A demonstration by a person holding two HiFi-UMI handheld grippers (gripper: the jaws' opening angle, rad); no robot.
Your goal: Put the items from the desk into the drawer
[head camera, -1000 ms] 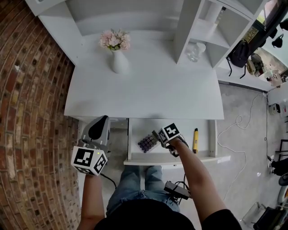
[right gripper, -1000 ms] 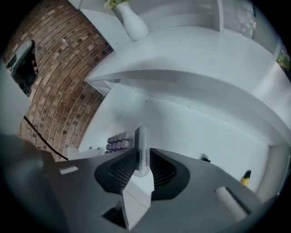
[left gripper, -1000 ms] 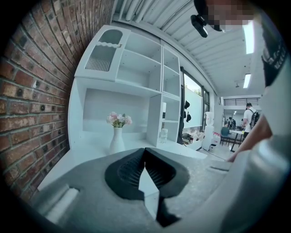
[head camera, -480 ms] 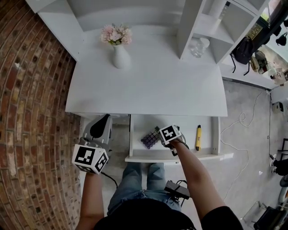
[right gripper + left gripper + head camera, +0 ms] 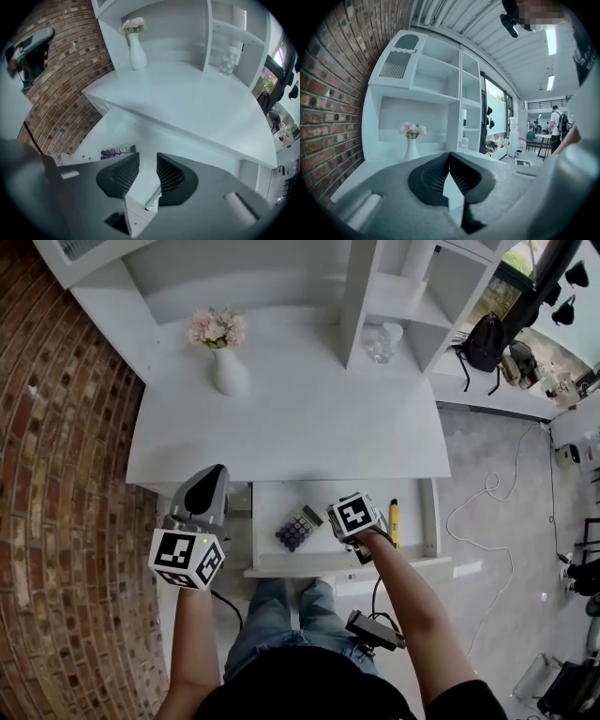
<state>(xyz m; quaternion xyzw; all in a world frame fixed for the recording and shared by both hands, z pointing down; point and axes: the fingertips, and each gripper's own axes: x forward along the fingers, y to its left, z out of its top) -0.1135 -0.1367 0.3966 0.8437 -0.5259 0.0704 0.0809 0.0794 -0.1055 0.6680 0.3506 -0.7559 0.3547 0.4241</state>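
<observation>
You are holding the left gripper [image 5: 449, 158] low at the left of the head view, outside the open drawer [image 5: 291, 569]. Its jaws are meeting at the tips with nothing between them. You are holding the right gripper [image 5: 147, 161] just below the centre of that view, over the drawer's front part and tipping steeply down. Its jaws are standing a little apart and gripping nothing, with the white drawer showing through the gap.

Inside the drawer, the calculator [image 5: 298, 527] with purple keys is lying just left of the right gripper. The yellow pen [image 5: 394, 522] is lying to its right, near the drawer's right wall.

Above the drawer, the white desk top [image 5: 291, 427] is carrying a white vase [image 5: 225, 371] of pink flowers at upper left. A glass [image 5: 380, 343] is standing on the shelf, upper right of centre.
</observation>
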